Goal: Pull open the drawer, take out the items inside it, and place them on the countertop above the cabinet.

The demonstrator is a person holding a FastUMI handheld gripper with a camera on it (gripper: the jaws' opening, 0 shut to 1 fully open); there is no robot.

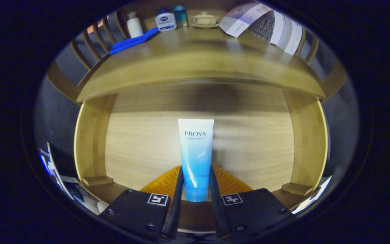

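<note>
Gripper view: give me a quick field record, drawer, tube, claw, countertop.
drawer: open, wooden, seen from above
tube: blue-white tube between the claw's fingers, cap end toward the claw
claw: shut on tube, both fingers pressing its sides
countertop: holds white bottle, blue cloth, jar, lidded bowl, leaflets
task state: tube not yet on countertop

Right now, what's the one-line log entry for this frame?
drawer: open | gripper: jaws shut on blue tube | tube: upright over drawer | countertop: placement pending
</note>
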